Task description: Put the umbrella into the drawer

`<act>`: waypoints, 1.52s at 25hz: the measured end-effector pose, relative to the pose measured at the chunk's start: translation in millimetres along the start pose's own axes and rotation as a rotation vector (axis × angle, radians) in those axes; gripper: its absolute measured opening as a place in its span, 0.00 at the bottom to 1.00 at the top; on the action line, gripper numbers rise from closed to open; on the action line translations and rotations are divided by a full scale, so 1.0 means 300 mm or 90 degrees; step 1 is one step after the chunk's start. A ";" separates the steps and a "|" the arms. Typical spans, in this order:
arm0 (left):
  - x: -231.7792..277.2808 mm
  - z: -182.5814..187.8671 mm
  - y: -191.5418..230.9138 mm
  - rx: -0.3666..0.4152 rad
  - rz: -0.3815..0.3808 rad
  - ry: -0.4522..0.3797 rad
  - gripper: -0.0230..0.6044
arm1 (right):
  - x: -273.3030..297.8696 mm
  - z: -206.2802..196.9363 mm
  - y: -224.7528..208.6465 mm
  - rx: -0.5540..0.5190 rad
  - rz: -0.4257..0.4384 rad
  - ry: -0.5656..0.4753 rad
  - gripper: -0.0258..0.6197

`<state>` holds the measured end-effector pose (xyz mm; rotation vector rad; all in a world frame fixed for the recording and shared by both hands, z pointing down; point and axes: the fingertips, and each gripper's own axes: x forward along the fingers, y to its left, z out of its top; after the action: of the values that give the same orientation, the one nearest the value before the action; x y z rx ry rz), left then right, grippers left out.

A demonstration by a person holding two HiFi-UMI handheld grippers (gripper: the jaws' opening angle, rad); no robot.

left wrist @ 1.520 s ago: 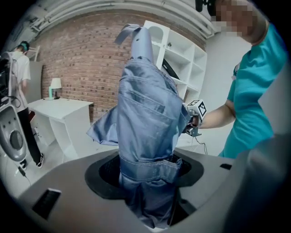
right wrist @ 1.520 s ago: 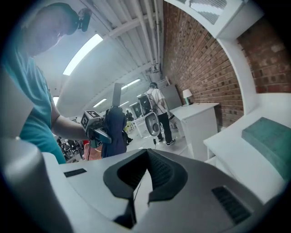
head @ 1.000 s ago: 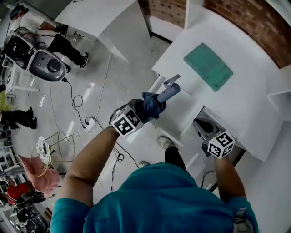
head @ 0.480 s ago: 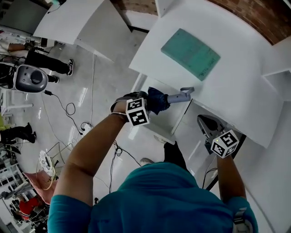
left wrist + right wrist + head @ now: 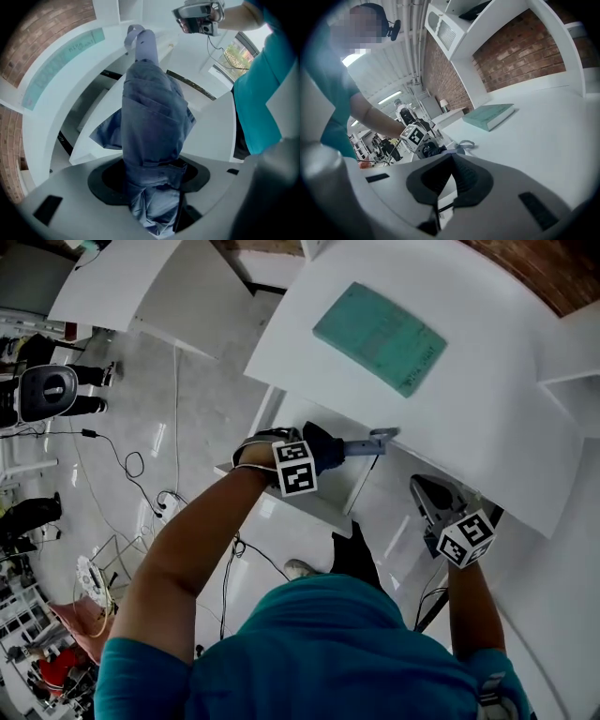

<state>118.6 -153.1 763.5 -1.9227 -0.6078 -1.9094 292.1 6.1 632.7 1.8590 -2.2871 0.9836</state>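
Blue fabric umbrella (image 5: pixel 150 136) is clamped in the left gripper (image 5: pixel 154 185), low over the open drawer (image 5: pixel 281 498), handle toward its far corner. Right gripper (image 5: pixel 449 159) is closed and empty. The placing step appears to be in hand; next, lower fully, then release.

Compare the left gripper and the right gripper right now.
The left gripper is clamped on the folded blue umbrella; the right gripper holds nothing, jaws together. The left gripper points down at the drawer; the right gripper looks roughly level across the desk. Both carry marker cubes.
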 end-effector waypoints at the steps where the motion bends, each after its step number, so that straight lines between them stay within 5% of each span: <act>1: 0.021 -0.002 0.002 -0.002 -0.002 0.008 0.47 | -0.004 -0.008 -0.005 0.000 -0.003 0.001 0.07; 17: 0.290 -0.011 0.051 -0.128 -0.055 0.078 0.47 | -0.057 -0.084 -0.052 0.025 -0.036 0.032 0.07; 38: 0.471 -0.062 -0.023 -0.162 -0.048 0.115 0.50 | -0.059 -0.112 -0.066 0.024 -0.026 0.058 0.07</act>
<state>98.3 -150.3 904.7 -1.8651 -0.4042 -2.2729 302.8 36.2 661.3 1.8274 -2.1855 1.0881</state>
